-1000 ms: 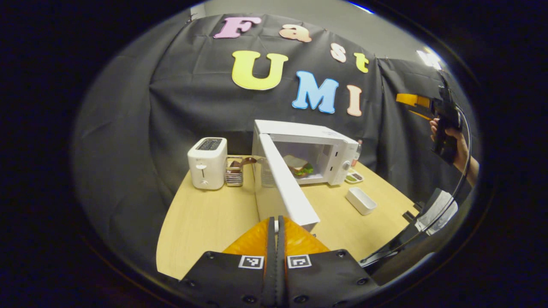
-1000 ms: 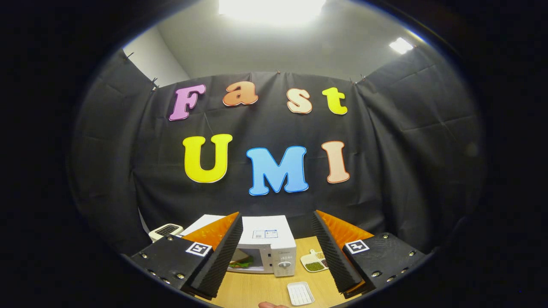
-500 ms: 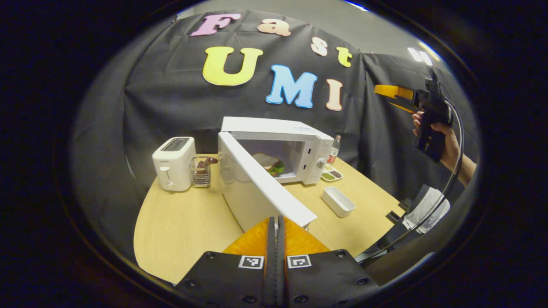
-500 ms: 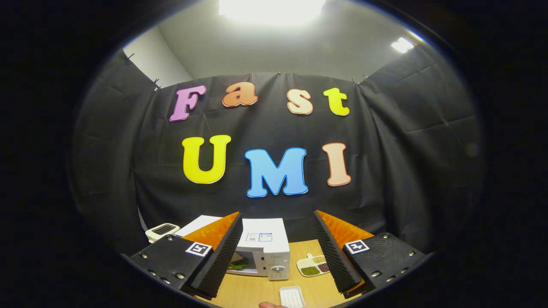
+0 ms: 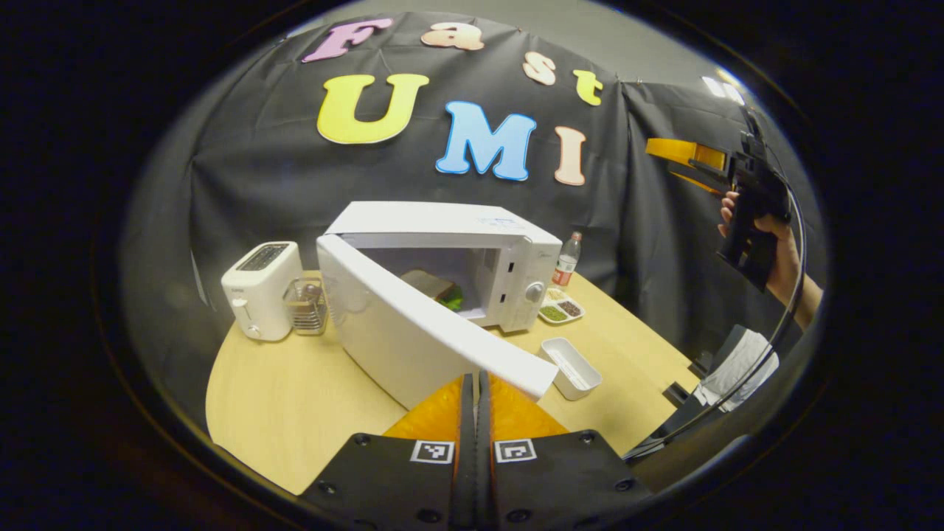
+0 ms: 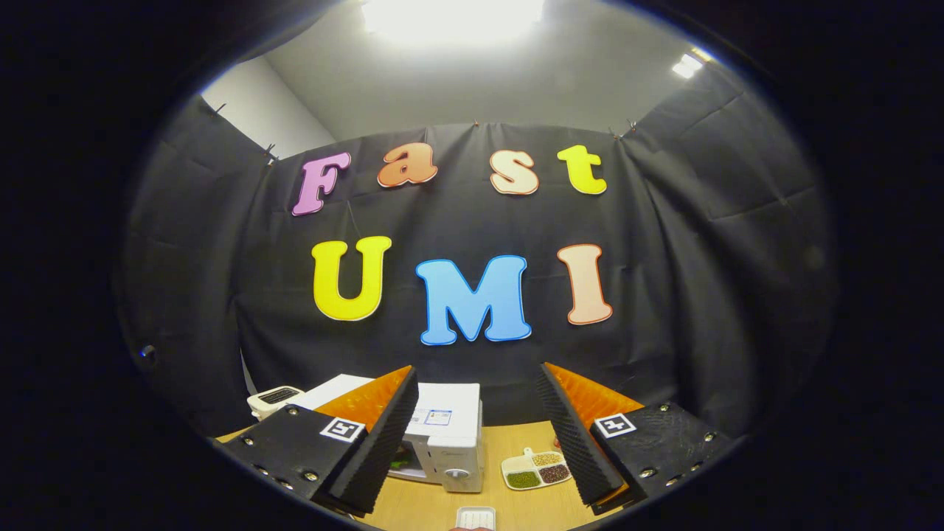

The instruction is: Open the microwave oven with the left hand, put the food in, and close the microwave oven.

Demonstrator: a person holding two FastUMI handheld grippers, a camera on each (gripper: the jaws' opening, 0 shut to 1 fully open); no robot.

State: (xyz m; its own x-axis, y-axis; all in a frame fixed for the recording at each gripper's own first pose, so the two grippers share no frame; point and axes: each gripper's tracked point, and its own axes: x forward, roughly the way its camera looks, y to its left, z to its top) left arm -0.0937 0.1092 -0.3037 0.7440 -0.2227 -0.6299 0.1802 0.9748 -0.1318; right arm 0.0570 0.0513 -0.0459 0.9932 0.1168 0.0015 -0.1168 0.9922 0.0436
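Observation:
The white microwave (image 5: 442, 221) stands on the table with its door (image 5: 391, 332) partly open, swung out toward me. A sandwich (image 5: 431, 284) lies inside the cavity. My left gripper (image 5: 476, 383) is shut with nothing between its fingers, and its tips rest at the outer face of the door near the free edge. My right gripper (image 5: 661, 156), held by a hand at the upper right, hangs high above the table. In the right gripper view it (image 6: 476, 372) is open and empty, with the microwave (image 6: 446, 435) far below it.
A white toaster (image 5: 262, 291) and a wire basket (image 5: 306, 306) stand left of the microwave. A bottle (image 5: 566, 259), a divided dish (image 5: 560, 310) of grains and a white rectangular tray (image 5: 569, 367) sit to its right. Bare wooden table (image 5: 280, 413) stretches at the front left.
The microwave door has swung further toward shut with my left gripper's tips at its outer face. The left view has moved closer and to the right. The right gripper stays raised and open.

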